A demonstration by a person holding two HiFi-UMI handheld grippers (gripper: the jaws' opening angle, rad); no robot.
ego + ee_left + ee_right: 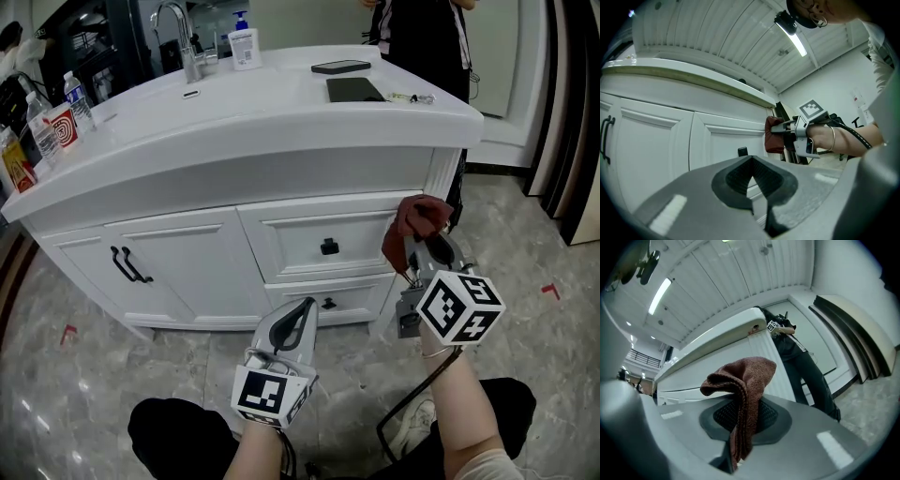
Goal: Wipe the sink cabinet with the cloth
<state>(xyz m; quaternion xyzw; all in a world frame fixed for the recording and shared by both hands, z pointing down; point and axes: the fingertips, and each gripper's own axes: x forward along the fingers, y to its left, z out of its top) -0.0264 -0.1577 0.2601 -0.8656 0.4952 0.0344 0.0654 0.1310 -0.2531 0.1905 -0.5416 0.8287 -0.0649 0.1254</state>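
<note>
Here, nubbly rust-brown cloth [746,380] tight in right tool [422,251] (left tool [300,315] together, empty).

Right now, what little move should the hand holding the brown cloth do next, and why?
Probably ease the right gripper forward until the cloth presses onto the sink cabinet beside the top drawer. Its jaws are shut on the cloth, which sits bunched up at the cabinet's right corner, and I can't tell whether it touches the front.

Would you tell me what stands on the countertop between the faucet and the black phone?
A white pump bottle with a blue top, nearer the faucet than the phone; the head view shows it.
</note>
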